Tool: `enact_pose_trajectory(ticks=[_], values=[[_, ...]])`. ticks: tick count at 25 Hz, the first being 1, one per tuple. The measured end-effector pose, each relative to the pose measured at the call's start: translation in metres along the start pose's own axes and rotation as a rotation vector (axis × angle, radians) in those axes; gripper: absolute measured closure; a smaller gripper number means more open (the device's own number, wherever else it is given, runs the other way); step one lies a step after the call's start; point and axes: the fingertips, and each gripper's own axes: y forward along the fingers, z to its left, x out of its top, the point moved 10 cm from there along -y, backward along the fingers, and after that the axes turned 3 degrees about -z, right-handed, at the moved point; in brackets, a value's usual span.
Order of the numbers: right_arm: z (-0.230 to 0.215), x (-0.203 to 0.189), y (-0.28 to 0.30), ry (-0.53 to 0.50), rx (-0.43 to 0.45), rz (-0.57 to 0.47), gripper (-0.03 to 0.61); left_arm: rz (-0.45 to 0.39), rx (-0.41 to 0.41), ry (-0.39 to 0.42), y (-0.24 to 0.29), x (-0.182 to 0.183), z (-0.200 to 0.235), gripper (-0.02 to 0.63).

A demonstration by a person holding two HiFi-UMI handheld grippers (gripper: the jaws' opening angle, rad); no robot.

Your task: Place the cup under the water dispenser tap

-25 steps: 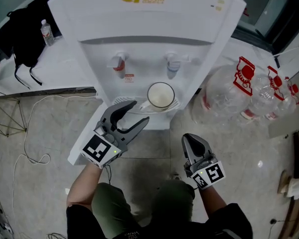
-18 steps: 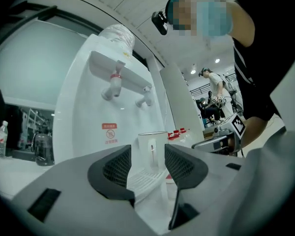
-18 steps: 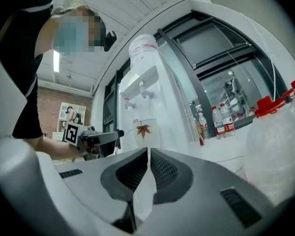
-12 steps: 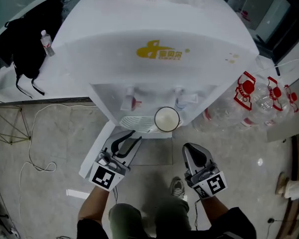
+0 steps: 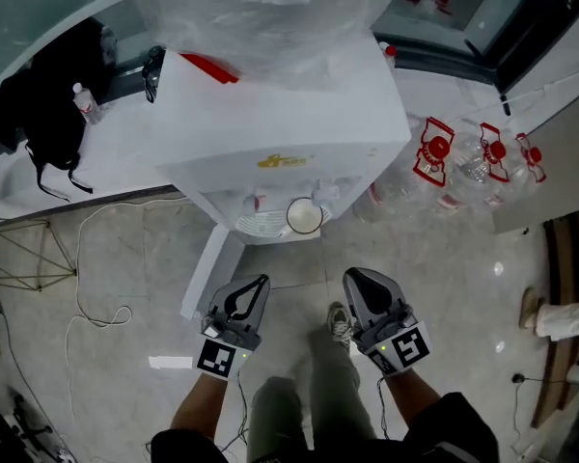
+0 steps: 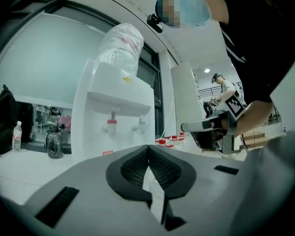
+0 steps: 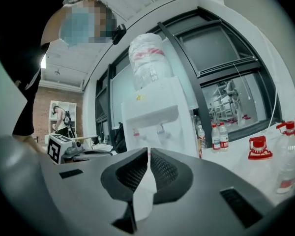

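Observation:
The white cup [image 5: 304, 216] stands on the drip tray of the white water dispenser [image 5: 270, 114], below its right tap. Both grippers hang well back from it over the floor. My left gripper [image 5: 261, 284] has just been closing and is now shut with nothing between its pads. My right gripper [image 5: 358, 277] is shut and empty too. In the left gripper view the left gripper [image 6: 148, 149] points level at the dispenser [image 6: 113, 107], and its jaws hide the cup. The right gripper view shows the right gripper [image 7: 149, 151] before the dispenser [image 7: 152, 112].
A large clear water bottle [image 5: 261, 8] tops the dispenser. Empty jugs with red caps [image 5: 463, 162] lie on the floor to its right. A black bag [image 5: 39, 114] and a small bottle [image 5: 85, 102] rest on the white counter at left. Cables [image 5: 77, 297] trail over the floor.
Both grippers have drawn back from the dispenser and risen. The left jaws went from wide open to shut. The cup has stayed under the right tap.

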Motion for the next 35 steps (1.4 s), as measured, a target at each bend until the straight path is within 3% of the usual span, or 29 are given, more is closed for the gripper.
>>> enact_pose_trajectory(ticks=[7, 19, 26, 35], values=[[0.049, 0.125, -0.027, 0.005, -0.010, 0.030, 0.534, 0.042, 0.001, -0.061, -0.032, 0.127, -0.039, 0.595], [0.115, 0.278, -0.065, 0.005, 0.011, -0.010, 0.534, 0.024, 0.016, -0.002, -0.074, 0.305, -0.095, 0.595], [0.157, 0.316, -0.094, 0.016, 0.029, 0.009, 0.534, -0.002, 0.030, 0.007, -0.111, 0.357, -0.125, 0.595], [0.198, 0.324, -0.142, -0.017, -0.035, -0.010, 0.534, 0.003, -0.004, 0.009, -0.159, 0.369, -0.154, 0.595]])
